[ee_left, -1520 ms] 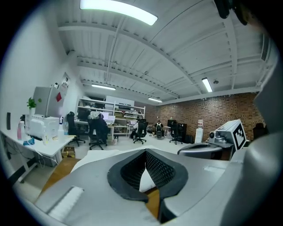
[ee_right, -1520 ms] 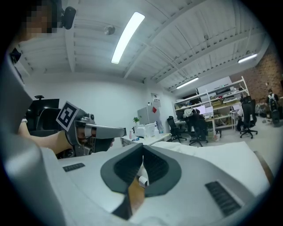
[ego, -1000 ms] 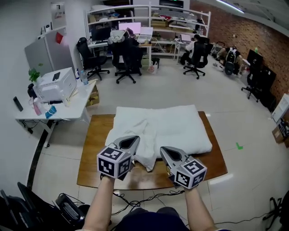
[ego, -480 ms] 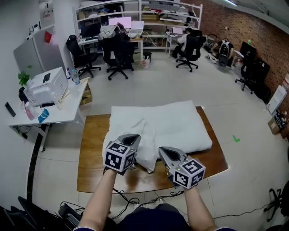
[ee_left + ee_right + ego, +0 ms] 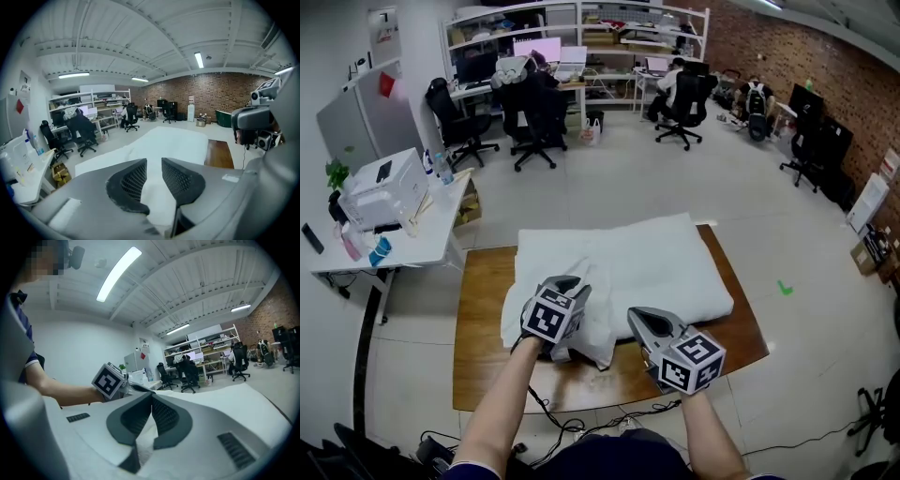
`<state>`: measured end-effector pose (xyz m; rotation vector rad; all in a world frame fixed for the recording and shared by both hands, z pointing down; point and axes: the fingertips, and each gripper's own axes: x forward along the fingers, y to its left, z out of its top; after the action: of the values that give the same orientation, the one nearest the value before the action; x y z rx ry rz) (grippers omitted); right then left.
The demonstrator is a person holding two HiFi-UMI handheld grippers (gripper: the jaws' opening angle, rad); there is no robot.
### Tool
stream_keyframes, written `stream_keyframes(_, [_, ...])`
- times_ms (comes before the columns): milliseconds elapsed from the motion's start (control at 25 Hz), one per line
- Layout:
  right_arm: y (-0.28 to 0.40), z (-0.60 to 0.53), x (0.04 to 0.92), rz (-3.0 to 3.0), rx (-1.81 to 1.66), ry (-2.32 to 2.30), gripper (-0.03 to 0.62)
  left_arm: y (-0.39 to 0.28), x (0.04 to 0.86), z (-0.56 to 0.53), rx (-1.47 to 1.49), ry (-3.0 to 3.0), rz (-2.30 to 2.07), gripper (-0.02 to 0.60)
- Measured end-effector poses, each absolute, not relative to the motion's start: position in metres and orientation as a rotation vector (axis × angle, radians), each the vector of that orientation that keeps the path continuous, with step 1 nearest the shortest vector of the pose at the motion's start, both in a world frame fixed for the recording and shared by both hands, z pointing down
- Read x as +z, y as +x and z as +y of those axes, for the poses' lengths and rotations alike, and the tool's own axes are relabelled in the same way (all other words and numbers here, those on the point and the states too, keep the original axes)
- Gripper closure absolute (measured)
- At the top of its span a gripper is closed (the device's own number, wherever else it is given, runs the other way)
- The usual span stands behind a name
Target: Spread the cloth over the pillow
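A grey-floored open office with a brick wall (image 5: 825, 56) along the upper right fills the head view. Black office chairs (image 5: 539, 117) stand at desks across the top of the frame. A white side table (image 5: 441, 239) at the left edge carries a printer (image 5: 380, 192).

At centre stands a low wooden table (image 5: 483, 309). A white pillow (image 5: 675, 267) lies flat on it and covers most of the top, from the middle to the right. The white cloth (image 5: 586, 342) sits bunched over the pillow's lower left corner, and its edge hangs toward the table's near side. Where cloth ends and pillow begins farther up cannot be told.

Two bare forearms reach in from the bottom of the frame. The left gripper (image 5: 565, 284) is over the bunched cloth. Its jaws have just been opening and stand apart, released. In the left gripper view (image 5: 153, 161) white fabric shows through the gap, but the pads do not press on it. The right gripper (image 5: 639, 319) is just beside it to the right, at the cloth's near edge. In the right gripper view (image 5: 151, 394) its jaws are clenched tip to tip, grasping a fold of the cloth that shows in the gap below them.

Black cables (image 5: 572, 422) trail on the floor under the table's near edge.
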<state>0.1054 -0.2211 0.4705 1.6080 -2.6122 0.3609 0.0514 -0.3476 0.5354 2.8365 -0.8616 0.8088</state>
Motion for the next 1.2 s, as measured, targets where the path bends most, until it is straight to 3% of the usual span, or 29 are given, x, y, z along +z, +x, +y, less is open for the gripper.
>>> stream_keyframes(120, [0.110, -0.221, 0.474, -2.602, 0.378, 1.621, 0.589, 0.054, 0.553, -0.360, 0.913, 2.797, -0.877, 0.427])
stream_keyframes(640, [0.143, -0.216, 0.481, -2.556, 0.423, 1.693, 0.589, 0.040, 0.612, -0.389, 1.203, 2.611, -0.991, 0.425])
stream_keyframes(680, [0.144, -0.216, 0.481, -2.554, 0.422, 1.696, 0.589, 0.036, 0.616, -0.391, 1.217, 2.599, -1.010, 0.450])
stream_keyframes(760, [0.146, -0.216, 0.481, -2.550, 0.423, 1.700, 0.589, 0.029, 0.618, -0.396, 1.229, 2.589, -1.043, 0.569])
stream_keyframes(1200, [0.133, -0.218, 0.482, -2.591, 0.443, 1.647, 0.589, 0.024, 0.576, -0.382, 1.045, 2.712, -1.048, 0.575])
